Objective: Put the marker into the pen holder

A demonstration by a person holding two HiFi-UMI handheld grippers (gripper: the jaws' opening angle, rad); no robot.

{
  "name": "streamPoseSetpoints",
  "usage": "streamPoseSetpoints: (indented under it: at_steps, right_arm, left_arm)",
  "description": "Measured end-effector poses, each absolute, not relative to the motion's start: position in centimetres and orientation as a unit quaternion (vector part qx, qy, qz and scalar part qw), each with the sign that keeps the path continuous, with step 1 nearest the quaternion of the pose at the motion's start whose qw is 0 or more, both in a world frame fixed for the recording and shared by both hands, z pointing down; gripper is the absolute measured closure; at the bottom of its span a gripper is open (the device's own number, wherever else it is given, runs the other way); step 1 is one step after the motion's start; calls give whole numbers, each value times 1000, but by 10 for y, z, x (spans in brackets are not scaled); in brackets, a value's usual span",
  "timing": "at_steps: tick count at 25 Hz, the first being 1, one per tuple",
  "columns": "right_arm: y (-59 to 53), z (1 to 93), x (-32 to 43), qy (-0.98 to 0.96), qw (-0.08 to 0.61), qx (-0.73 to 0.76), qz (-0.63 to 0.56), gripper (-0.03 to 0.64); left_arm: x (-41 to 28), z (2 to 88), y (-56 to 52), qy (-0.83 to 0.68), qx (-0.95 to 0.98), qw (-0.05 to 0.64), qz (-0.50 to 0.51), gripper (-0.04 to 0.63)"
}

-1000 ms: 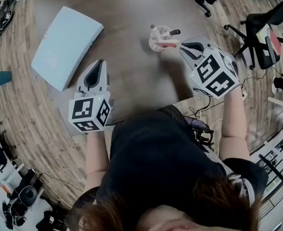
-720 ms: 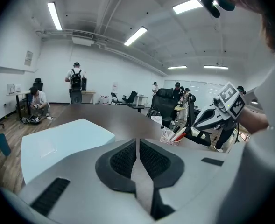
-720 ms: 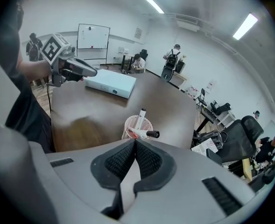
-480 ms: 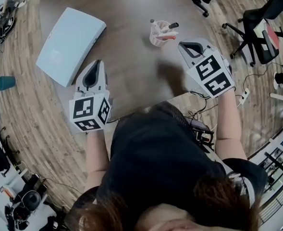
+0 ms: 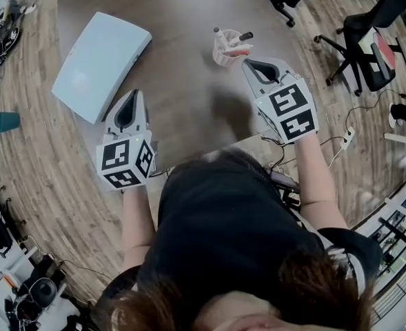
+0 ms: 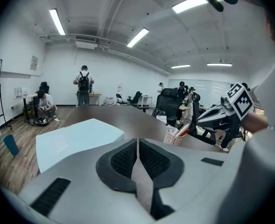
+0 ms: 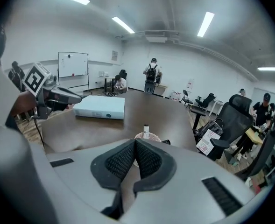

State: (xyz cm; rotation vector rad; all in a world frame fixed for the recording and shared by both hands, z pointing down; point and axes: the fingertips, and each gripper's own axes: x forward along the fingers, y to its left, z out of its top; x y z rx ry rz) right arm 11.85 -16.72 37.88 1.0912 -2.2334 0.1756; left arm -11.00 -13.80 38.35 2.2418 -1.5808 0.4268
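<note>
The red marker (image 5: 240, 49) stands tilted in the pen holder (image 5: 223, 57) near the table's (image 5: 182, 19) right edge, its upper end leaning toward the right gripper (image 5: 247, 62), which, like the left gripper (image 5: 134, 92), is clenched on nothing.

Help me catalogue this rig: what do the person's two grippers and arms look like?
Both the left gripper and right gripper have light grey, wedge-shaped shells, and their fingers are lined with black ribbed pads. Each carries a white cube printed with black square markers at its rear. The person wears a black short-sleeved top.
</note>
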Motion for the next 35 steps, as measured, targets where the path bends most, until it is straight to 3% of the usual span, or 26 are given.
streamPoseSetpoints:
  at_steps: [8, 35]
  right_arm:
    - [-162, 389, 108, -850, 258, 441, 129, 598]
    - [-156, 394, 95, -851, 240, 440, 160, 598]
  left_arm:
    - [-105, 386, -143, -550, 800, 190, 146, 557]
    - [-107, 385, -139, -547, 802, 193, 144, 557]
